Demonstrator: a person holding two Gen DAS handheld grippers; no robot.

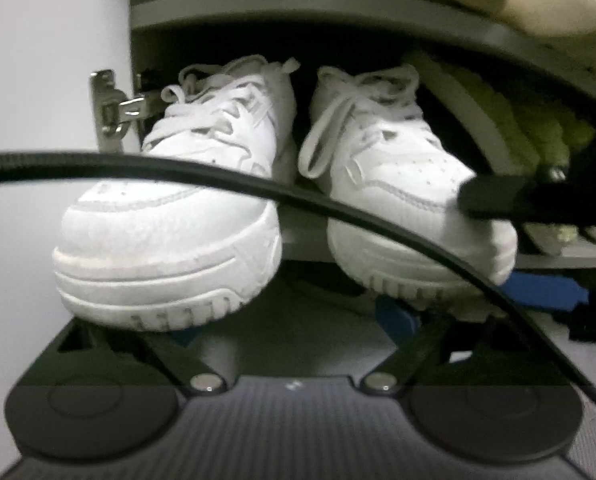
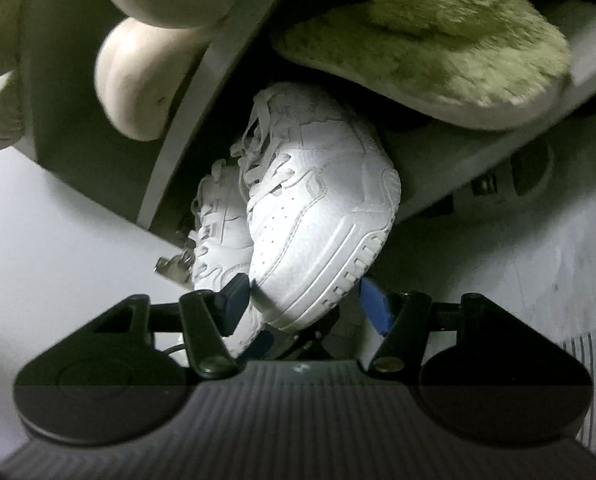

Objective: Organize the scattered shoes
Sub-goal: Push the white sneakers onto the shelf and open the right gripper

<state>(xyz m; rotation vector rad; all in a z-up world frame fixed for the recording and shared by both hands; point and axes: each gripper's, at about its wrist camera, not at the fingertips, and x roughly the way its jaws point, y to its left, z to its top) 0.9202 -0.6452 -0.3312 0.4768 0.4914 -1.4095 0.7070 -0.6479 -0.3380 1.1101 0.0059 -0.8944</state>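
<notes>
The right gripper (image 2: 304,300) is standing with its fingers spread on either side of the toe of a white sneaker (image 2: 318,216); whether the blue pads (image 2: 372,306) are pressing the sole is hard to tell. The left gripper (image 1: 294,320) is sitting with its jaws apart below the sneakers, its fingertips mostly hidden. Both sneakers are sitting side by side on a grey shelf (image 1: 306,246), toes poking out over its front edge, the second sneaker (image 1: 170,236) to the left of the first. A black cable (image 1: 218,174) is crossing in front of them. Right of the first sneaker, a fuzzy green slipper (image 2: 438,44) is lying on the same shelf. Above, cream shoes (image 2: 146,76) are resting on a higher board.
</notes>
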